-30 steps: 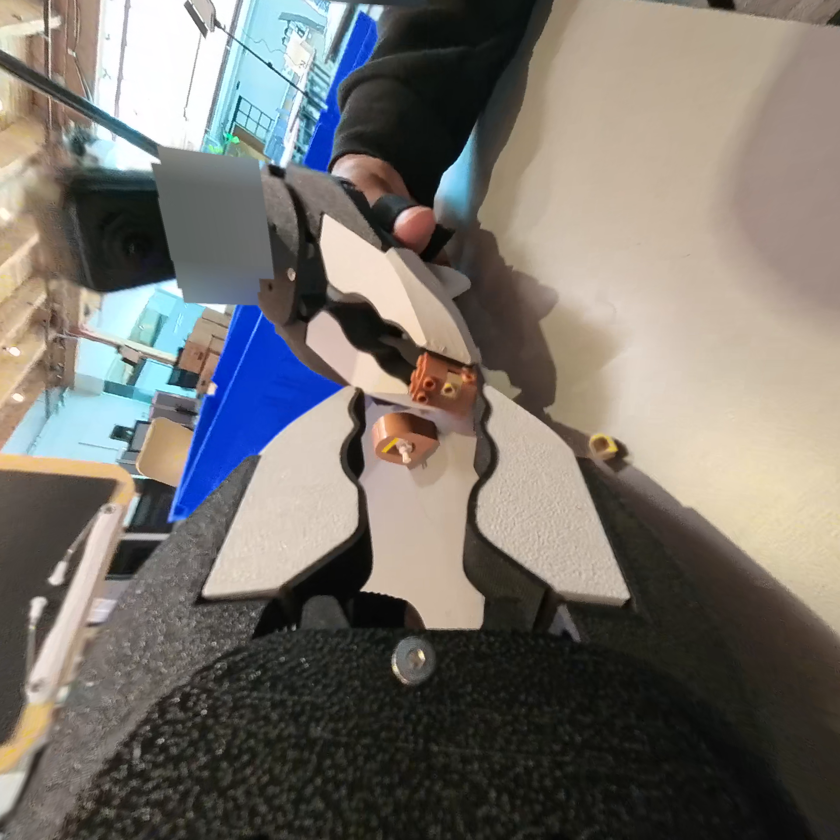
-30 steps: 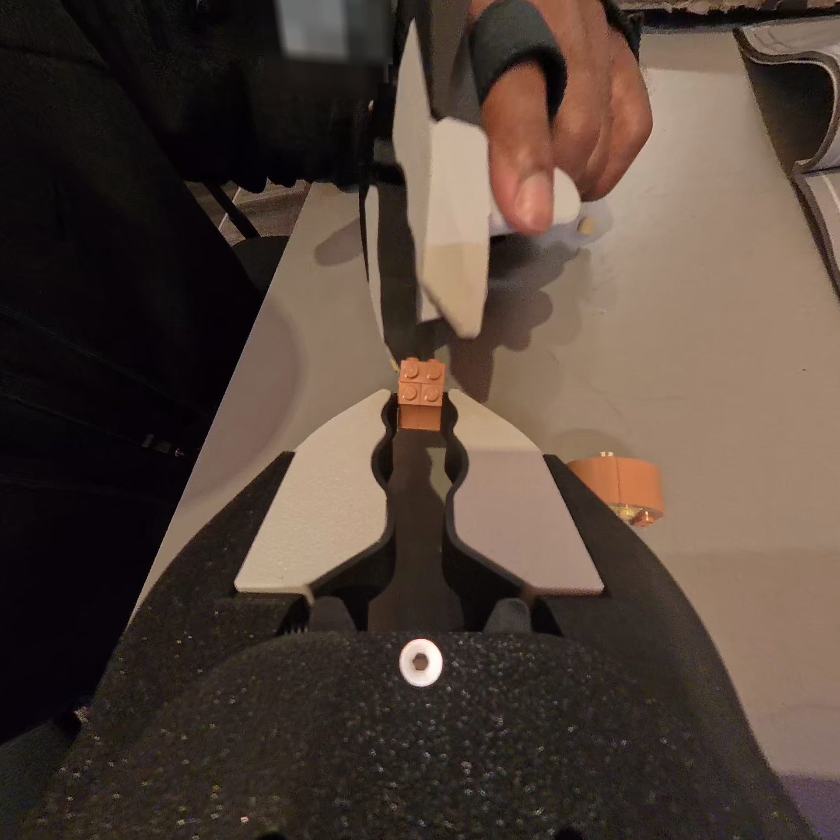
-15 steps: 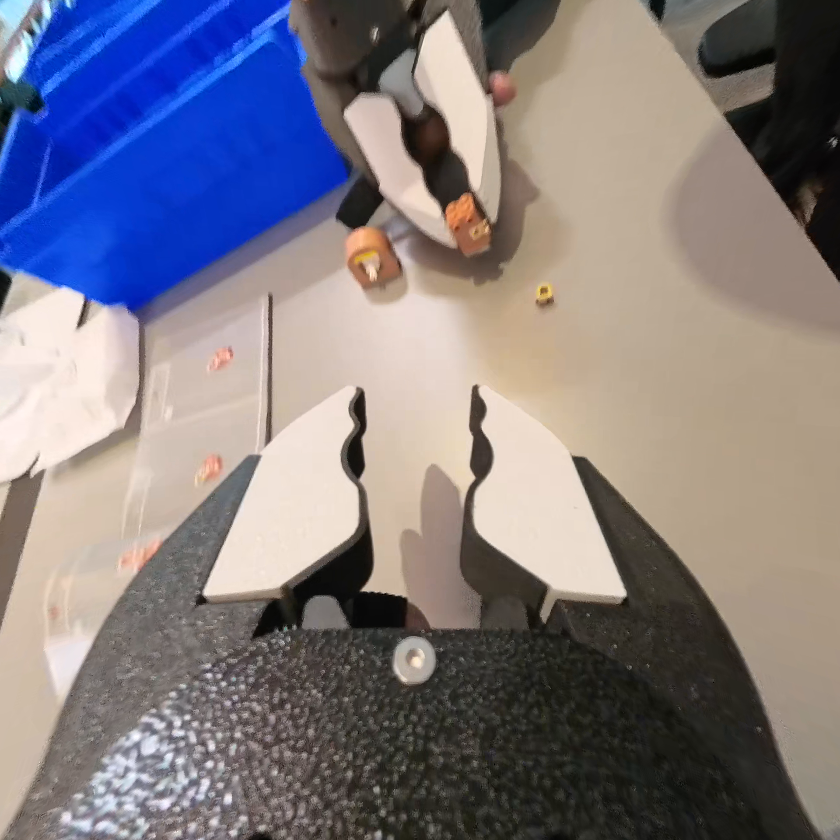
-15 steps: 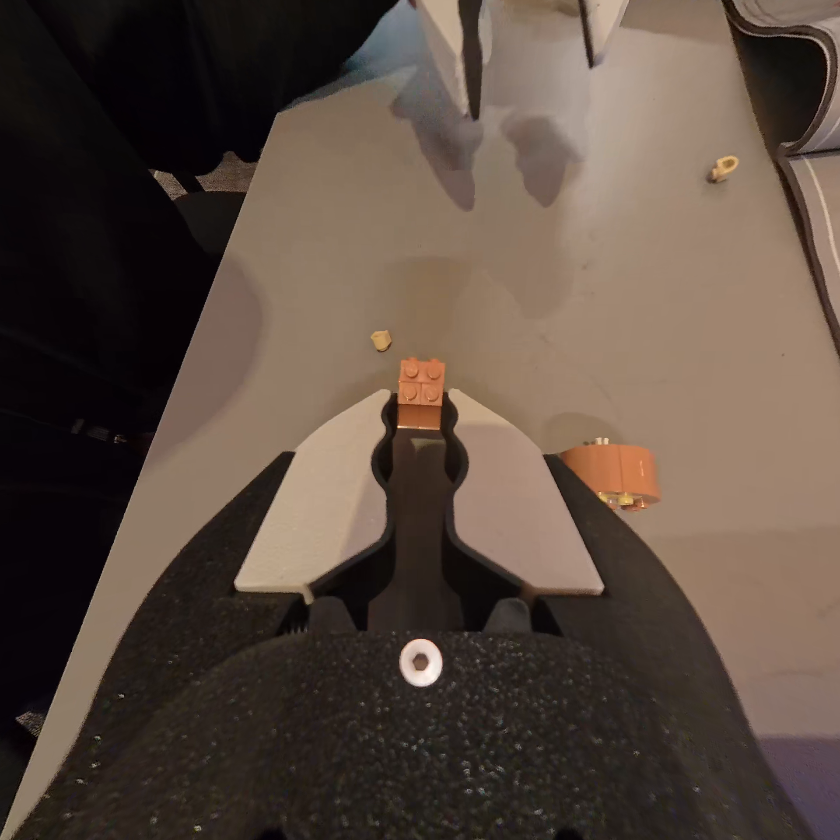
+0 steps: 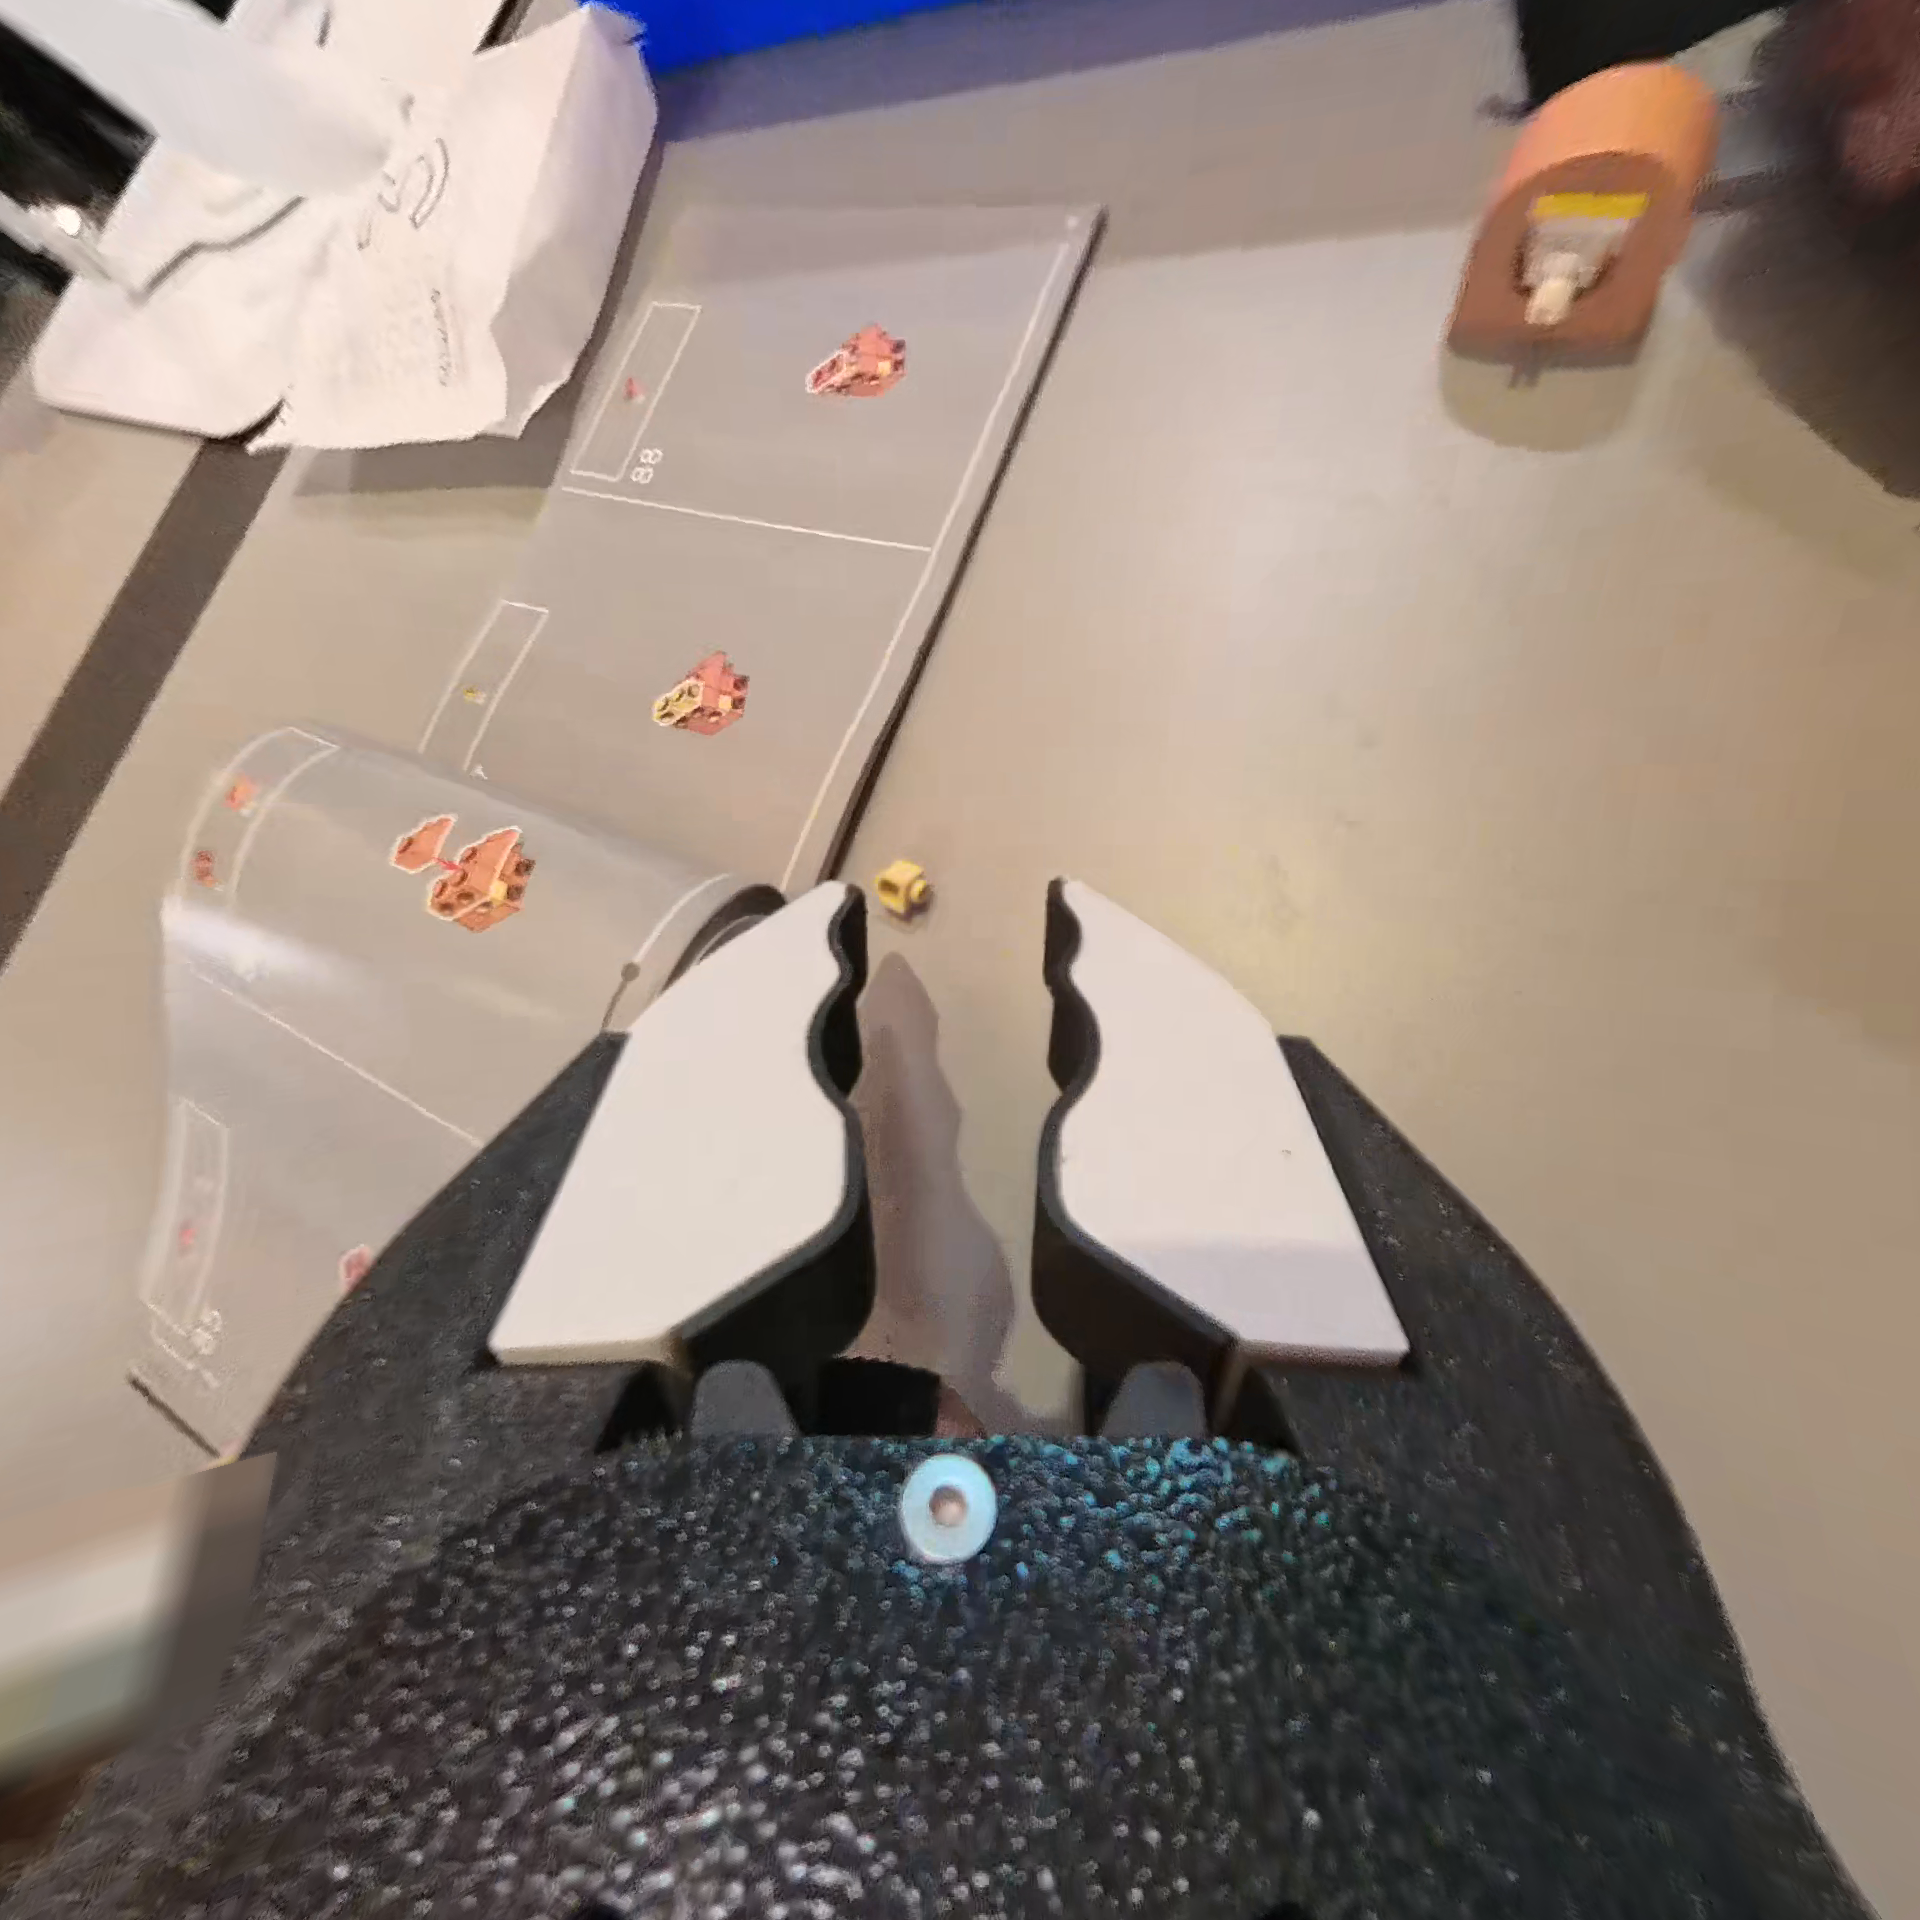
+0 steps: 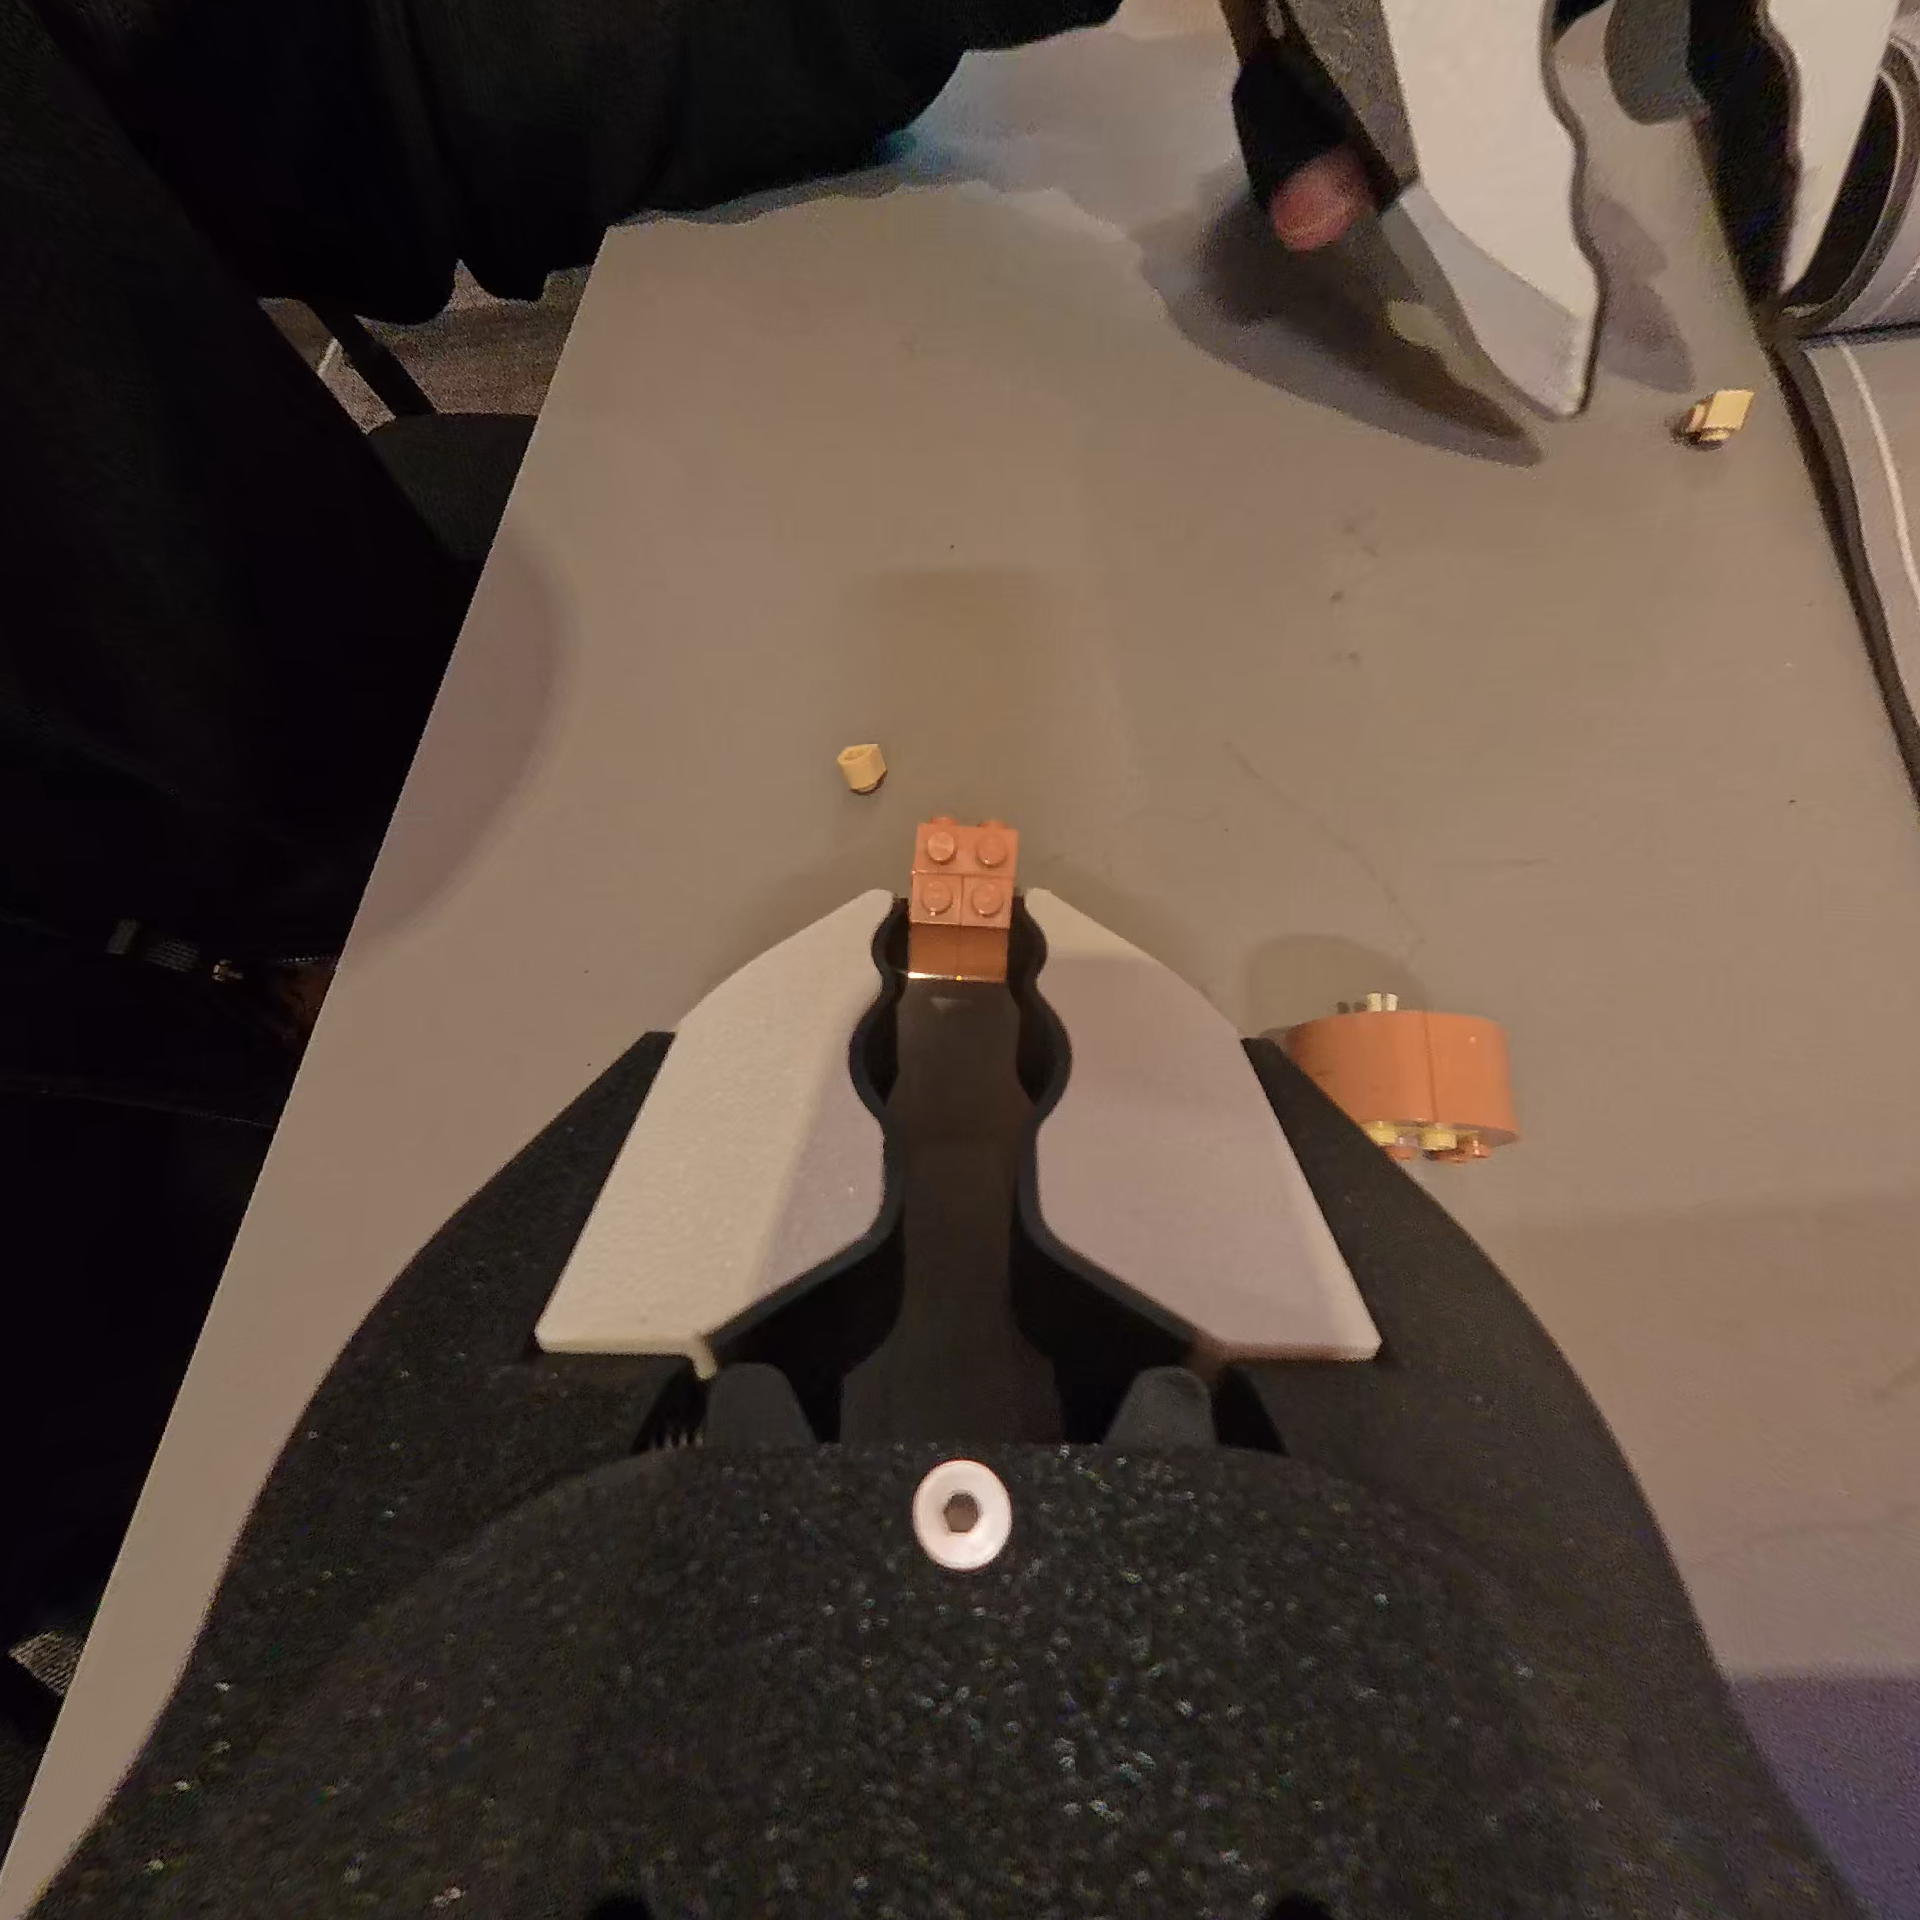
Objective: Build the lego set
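My right gripper (image 6: 961,909) is shut on an orange-brown studded brick assembly (image 6: 964,883), which sticks out past the fingertips above the grey table (image 6: 1143,644). My left gripper (image 5: 954,896) is open with nothing between its fingers, low over the table. A small yellow piece (image 5: 902,889) lies just ahead of its left fingertip, beside the edge of an open instruction booklet (image 5: 810,468). That piece (image 6: 1716,416) and the left gripper (image 6: 1496,187) also show at the top right of the right wrist view. A round orange-brown assembly (image 6: 1403,1075) lies right of my right gripper and shows in the left wrist view (image 5: 1579,208).
A small tan piece (image 6: 860,769) lies on the table ahead of the right gripper. Crumpled white paper (image 5: 343,239) lies beyond the booklet. A person in dark clothing (image 6: 260,416) stands along the table's left edge. A gloved hand (image 6: 1299,145) holds the left gripper. About 20 centimeters separates my left fingertips from my right. From the right gripper's tips to the small tan piece (image 6: 860,769) is close to 5 centimeters.
My left gripper has swung away from the right gripper's brick and come down by the booklet and the small yellow piece, its fingers somewhat closer together. My right gripper has kept still with its brick.
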`<state>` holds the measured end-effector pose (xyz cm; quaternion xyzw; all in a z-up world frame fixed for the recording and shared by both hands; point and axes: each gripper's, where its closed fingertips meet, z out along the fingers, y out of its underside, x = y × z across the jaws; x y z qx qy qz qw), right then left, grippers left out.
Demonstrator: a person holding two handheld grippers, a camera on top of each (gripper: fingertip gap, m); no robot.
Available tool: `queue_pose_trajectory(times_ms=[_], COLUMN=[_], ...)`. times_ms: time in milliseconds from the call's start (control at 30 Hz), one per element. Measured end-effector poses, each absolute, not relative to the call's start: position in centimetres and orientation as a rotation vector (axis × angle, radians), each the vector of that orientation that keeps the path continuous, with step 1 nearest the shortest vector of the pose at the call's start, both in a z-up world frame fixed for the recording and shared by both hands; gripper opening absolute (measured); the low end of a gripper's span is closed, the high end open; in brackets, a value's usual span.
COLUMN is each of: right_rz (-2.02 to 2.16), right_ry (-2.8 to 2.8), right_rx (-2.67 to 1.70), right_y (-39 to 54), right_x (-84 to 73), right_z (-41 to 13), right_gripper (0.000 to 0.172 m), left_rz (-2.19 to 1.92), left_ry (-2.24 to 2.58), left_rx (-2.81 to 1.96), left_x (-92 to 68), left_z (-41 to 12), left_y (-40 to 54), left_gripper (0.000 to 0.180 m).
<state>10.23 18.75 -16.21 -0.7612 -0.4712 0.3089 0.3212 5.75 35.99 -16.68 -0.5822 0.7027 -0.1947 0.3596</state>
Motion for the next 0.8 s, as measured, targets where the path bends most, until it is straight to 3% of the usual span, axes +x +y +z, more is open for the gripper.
queue_pose_trajectory(times_ms=[300,400,800], right_rz=[0.806,0.754,0.512], right_ry=[-1.220,-1.229,-1.297], right_rx=[-2.007,-2.028,-2.063], right_y=[18.9,19.0,19.1], right_x=[10.3,10.4,11.2], right_z=[-16.2,-16.6,-18.1], right_gripper=[0.018,0.018,0.018], left_rz=[-0.466,-0.495,-0.772], left_ry=[1.724,1.710,1.739], left_rx=[-1.629,-1.667,-1.689], left_x=[6.7,6.9,7.8], left_z=[-17.7,-17.9,-17.2], left_y=[37.5,37.4,34.0], left_gripper=[0.017,0.005,0.003])
